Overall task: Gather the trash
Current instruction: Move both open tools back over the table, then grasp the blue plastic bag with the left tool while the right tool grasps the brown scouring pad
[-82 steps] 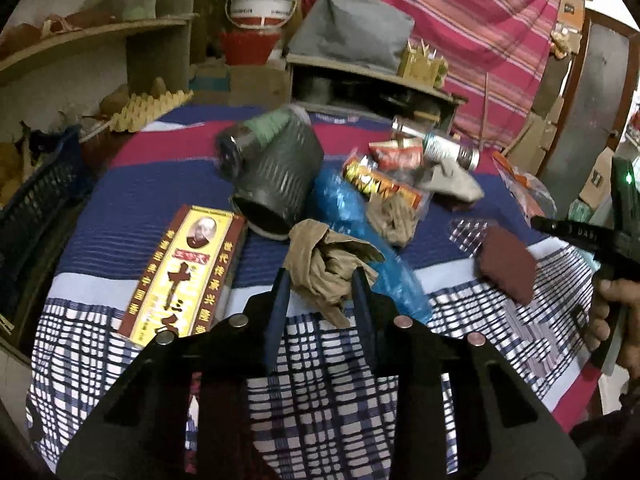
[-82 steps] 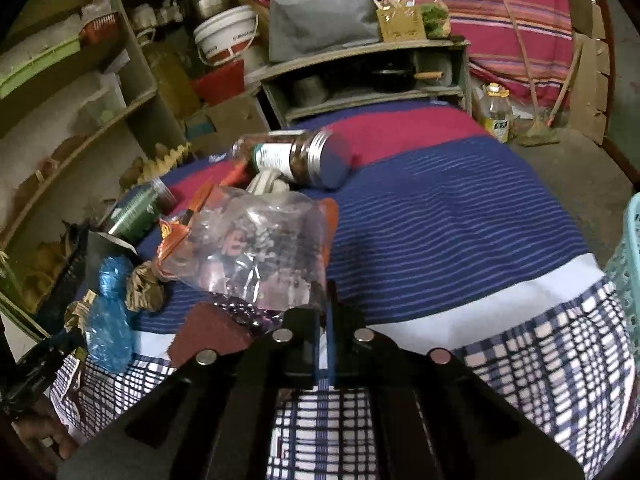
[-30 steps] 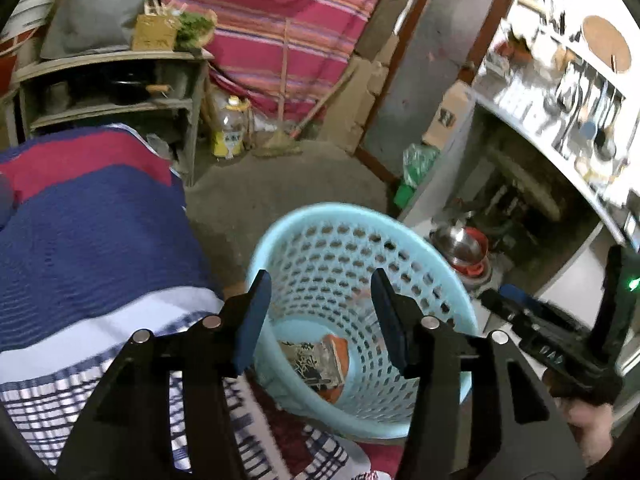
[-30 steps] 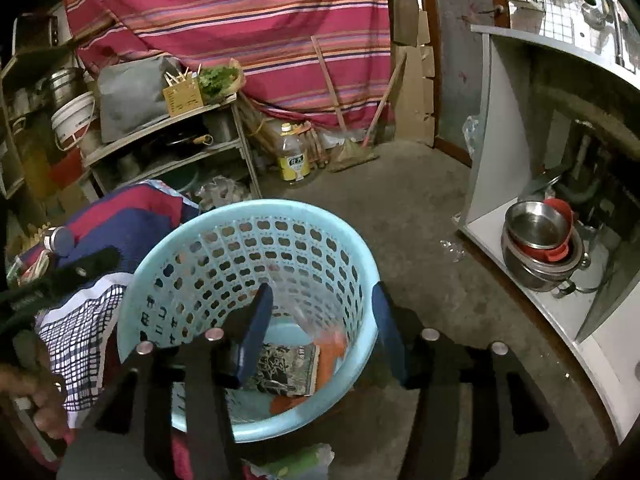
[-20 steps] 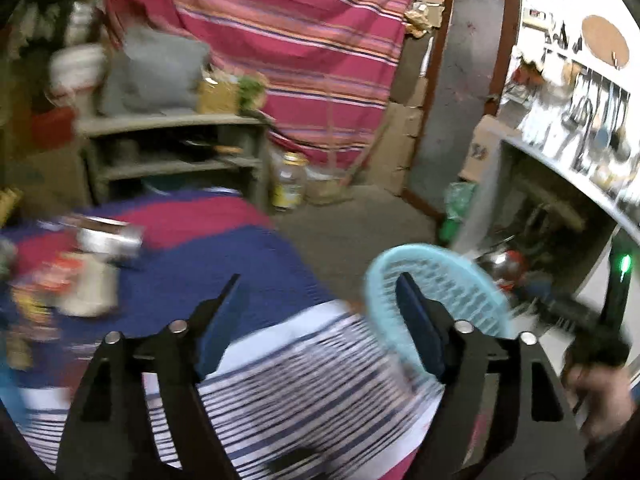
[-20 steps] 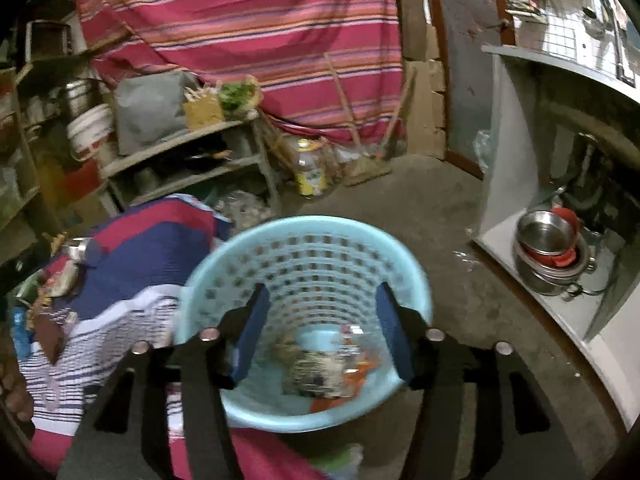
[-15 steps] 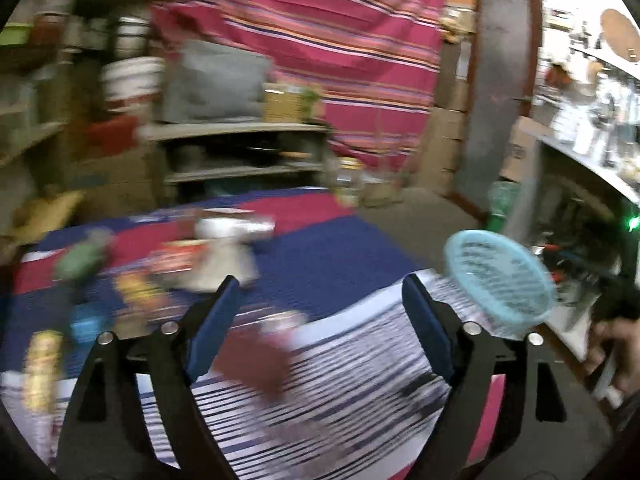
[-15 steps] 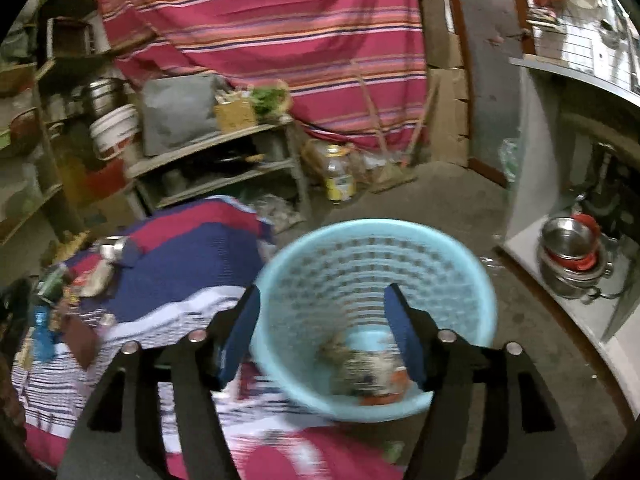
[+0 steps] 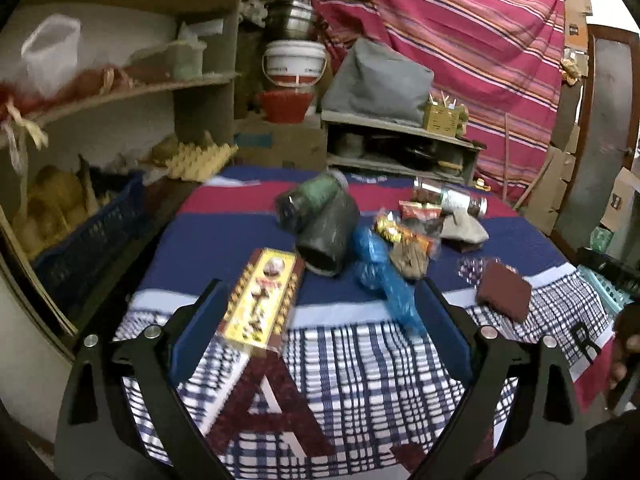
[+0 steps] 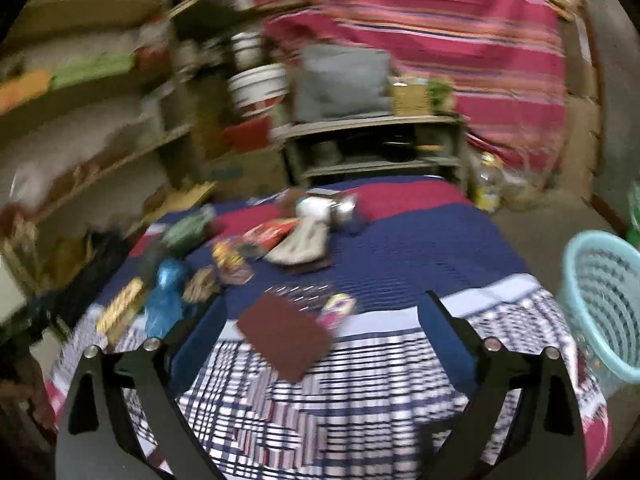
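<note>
Trash lies on the cloth-covered table (image 9: 360,360): a yellow-red flat box (image 9: 262,300), a dark cylinder (image 9: 328,232), a blue plastic bag (image 9: 384,276), snack wrappers (image 9: 404,234), a jar (image 9: 452,200) and a maroon pad (image 9: 502,292). My left gripper (image 9: 320,312) is open and empty above the table's near edge. My right gripper (image 10: 322,320) is open and empty, above the maroon pad (image 10: 284,338). The light blue basket (image 10: 604,304) stands on the floor at the right.
Shelves (image 9: 120,92) with clutter stand at the left, a blue crate (image 9: 84,248) beside the table. A low shelf unit (image 9: 400,148) and a striped red curtain (image 9: 460,40) are behind. The right wrist view is blurred by motion.
Both grippers let their trash go into the basket, then swung back left to the table. Both jaws are now wide open and empty.
</note>
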A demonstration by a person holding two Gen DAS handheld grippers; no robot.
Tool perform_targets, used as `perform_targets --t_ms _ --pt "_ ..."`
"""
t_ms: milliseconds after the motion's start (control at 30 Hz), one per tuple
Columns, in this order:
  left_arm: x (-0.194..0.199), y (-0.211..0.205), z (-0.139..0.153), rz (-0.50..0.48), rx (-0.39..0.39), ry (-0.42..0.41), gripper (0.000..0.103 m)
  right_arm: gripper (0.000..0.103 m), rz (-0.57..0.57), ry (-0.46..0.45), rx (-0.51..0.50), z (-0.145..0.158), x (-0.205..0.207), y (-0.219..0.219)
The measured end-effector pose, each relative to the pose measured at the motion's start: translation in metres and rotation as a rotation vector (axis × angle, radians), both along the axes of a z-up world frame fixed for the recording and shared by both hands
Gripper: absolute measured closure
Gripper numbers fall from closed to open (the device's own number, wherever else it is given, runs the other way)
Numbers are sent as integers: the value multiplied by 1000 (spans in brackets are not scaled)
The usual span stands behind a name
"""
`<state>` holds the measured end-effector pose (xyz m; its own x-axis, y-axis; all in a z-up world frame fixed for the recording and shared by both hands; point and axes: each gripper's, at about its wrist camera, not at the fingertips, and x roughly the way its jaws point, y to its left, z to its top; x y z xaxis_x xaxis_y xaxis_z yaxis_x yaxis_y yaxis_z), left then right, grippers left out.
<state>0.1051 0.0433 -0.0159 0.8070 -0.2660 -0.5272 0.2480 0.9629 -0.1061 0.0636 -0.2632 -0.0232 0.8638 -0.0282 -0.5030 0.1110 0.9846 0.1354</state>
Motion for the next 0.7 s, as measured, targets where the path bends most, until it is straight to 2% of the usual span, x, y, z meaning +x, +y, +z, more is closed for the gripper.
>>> perform_targets --t_ms 67,133,300,533,700 --pt "5 -2 -11 -18 -62 73 12 9 43 15 -58 -3 1 13" --pt "4 -7 -13 -14 -81 84 12 9 51 8 -109 -3 -2 23" --pt "1 -33 -22 -38 -8 80 12 8 57 44 -121 -8 3 27" --pt "31 -46 -33 -49 -53 158 12 7 118 154 -132 -29 29 17" --pt "46 -73 -43 -72 31 169 12 7 154 193 -198 -40 42 28"
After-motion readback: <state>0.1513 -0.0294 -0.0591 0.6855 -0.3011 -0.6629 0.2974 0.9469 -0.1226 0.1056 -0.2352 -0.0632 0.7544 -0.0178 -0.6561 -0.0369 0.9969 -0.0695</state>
